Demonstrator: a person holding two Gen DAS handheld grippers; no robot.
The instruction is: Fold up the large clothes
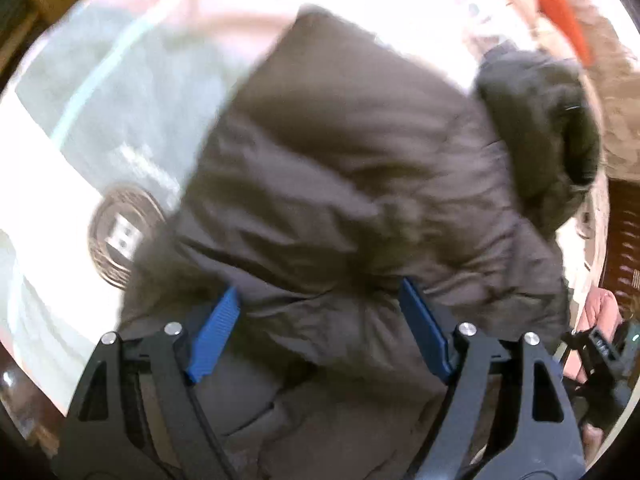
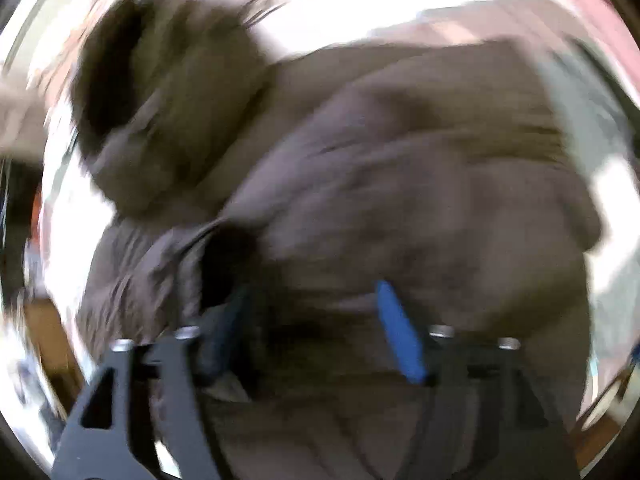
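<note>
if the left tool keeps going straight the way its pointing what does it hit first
Most likely the brown padded jacket. The left tool is open, its blue fingers spread over the fabric, and the jacket fills the view straight ahead. Blur makes depth uncertain, but nothing else lies in between.

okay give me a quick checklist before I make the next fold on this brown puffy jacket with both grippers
1. Left gripper open: ok, the blue pads stand wide apart over the jacket.
2. Right gripper open: ok, its fingers are spread above the fabric, gripping nothing.
3. Jacket on the bed cover: ok, it rests there.
4. Hood position known: ok, it lies at the far end, fur rim showing.
5. Sleeves tucked in: cannot tell, the right wrist view is badly blurred.
6. Other gripper clear: cannot tell, a dark tool sits at the edge of the left wrist view.
</note>
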